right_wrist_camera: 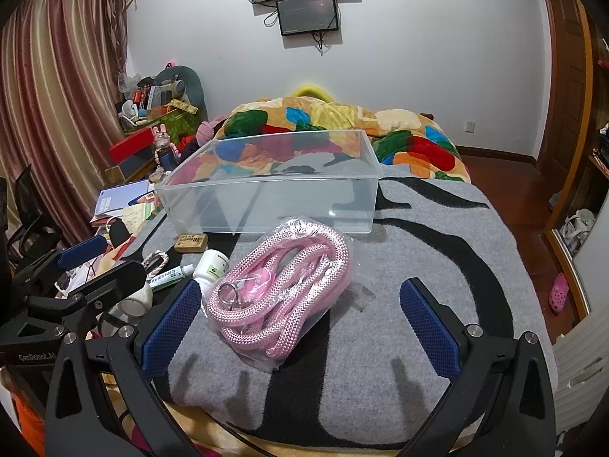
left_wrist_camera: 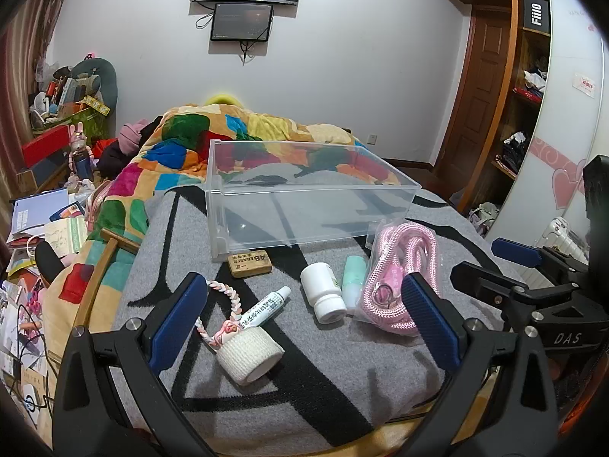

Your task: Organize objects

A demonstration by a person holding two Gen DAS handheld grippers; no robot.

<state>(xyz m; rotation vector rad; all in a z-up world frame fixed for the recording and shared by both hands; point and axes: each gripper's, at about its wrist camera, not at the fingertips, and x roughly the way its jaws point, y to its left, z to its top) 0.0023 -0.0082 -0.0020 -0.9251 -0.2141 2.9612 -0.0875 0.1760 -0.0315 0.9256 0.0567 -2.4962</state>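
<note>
Both grippers spread, holding nothing. Right gripper (right_wrist_camera: 300, 327) should probably straddle the bagged pink rope (right_wrist_camera: 278, 293) mid-coil, then lift into clear bin (right_wrist_camera: 266, 190).

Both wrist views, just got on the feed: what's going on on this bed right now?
Nothing is held yet. The left gripper and right gripper are both open, hovering over small items on the grey blanket. The clear plastic bin behind them looks empty. The bagged pink rope lies between the right gripper's fingers; the bandage roll, ointment tube, white bottle and eraser lie before the left.
</note>
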